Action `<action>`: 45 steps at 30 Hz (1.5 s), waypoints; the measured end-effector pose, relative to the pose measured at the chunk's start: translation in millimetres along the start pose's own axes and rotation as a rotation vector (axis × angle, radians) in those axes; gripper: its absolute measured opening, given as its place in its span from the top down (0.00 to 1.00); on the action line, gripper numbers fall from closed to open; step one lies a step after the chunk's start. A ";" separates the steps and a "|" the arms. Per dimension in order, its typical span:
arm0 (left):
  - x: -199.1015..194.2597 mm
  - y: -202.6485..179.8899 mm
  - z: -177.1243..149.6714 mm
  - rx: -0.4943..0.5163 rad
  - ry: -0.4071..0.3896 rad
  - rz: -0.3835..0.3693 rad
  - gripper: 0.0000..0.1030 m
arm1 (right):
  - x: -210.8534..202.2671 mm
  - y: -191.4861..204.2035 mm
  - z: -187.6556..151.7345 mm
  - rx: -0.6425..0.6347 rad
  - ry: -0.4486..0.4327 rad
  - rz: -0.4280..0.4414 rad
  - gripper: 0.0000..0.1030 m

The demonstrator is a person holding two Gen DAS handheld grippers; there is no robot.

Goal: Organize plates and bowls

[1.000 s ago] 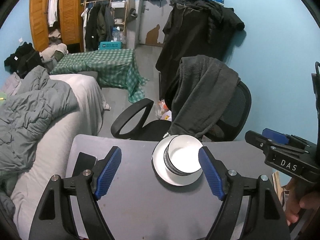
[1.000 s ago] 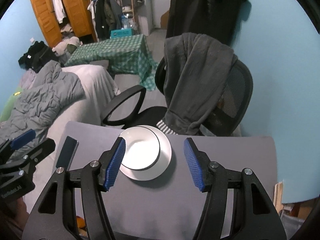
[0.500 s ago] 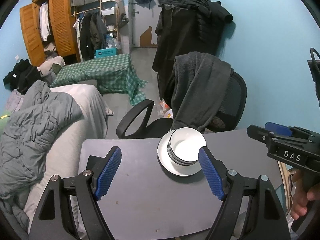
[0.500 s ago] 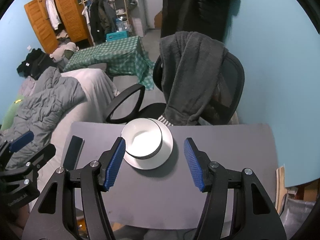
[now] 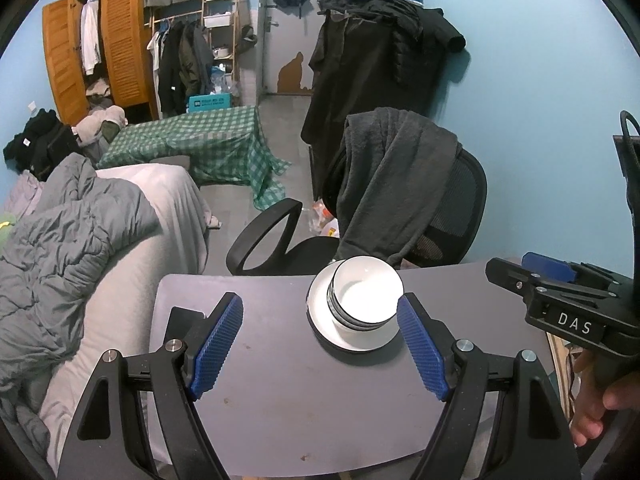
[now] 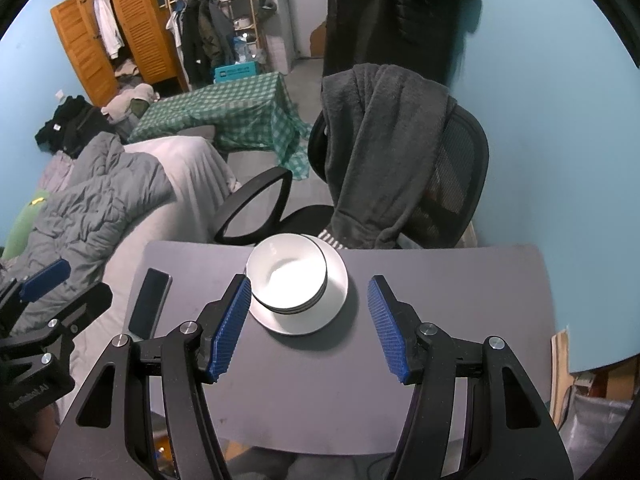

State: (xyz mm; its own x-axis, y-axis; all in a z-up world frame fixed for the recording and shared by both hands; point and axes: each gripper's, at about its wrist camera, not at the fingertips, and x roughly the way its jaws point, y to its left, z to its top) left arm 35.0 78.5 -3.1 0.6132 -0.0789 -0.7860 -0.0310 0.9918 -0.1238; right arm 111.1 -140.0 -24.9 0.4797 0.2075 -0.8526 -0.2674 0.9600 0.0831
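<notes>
A stack of white bowls sits on a white plate near the far edge of the grey table. It also shows in the right wrist view, bowls on the plate. My left gripper is open and empty, held above the table short of the stack. My right gripper is open and empty, also short of the stack. The right gripper shows at the right of the left wrist view.
A black phone lies on the table's left side. An office chair draped with a dark garment stands behind the table. A bed with a grey duvet lies to the left. The blue wall is on the right.
Both grippers have pulled back and up from the stack, so more of the table shows. The bowls and plate have not moved. Both jaws stay open.
</notes>
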 end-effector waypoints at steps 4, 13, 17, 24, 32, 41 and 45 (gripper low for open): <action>0.5 0.1 0.3 -0.001 0.000 0.001 0.22 | -0.4 0.5 -0.2 -0.002 -0.003 0.001 0.42; 2.2 4.1 0.6 -0.023 0.005 -0.001 0.22 | -1.0 0.9 0.0 0.000 -0.002 0.001 0.42; 2.2 4.4 0.8 -0.023 0.004 -0.002 0.22 | -1.2 0.8 0.1 0.000 -0.001 0.002 0.42; 2.9 5.9 0.3 -0.025 0.013 0.003 0.22 | -0.3 0.1 1.3 -0.002 -0.001 0.002 0.42; 2.6 7.2 -2.5 -0.001 0.018 0.015 0.22 | 0.0 3.6 0.5 0.000 0.001 0.008 0.42; -0.1 12.7 3.1 -0.017 0.002 0.005 0.22 | 1.1 5.0 2.3 0.001 0.002 0.007 0.42; -0.1 14.4 4.4 -0.022 0.000 0.005 0.22 | 1.3 4.9 2.6 0.000 0.003 0.007 0.42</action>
State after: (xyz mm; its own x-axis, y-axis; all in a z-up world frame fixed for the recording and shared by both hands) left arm 37.9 93.2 -2.2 0.6128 -0.0742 -0.7867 -0.0517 0.9897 -0.1336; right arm 112.5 -134.5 -24.2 0.4755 0.2140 -0.8533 -0.2709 0.9584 0.0894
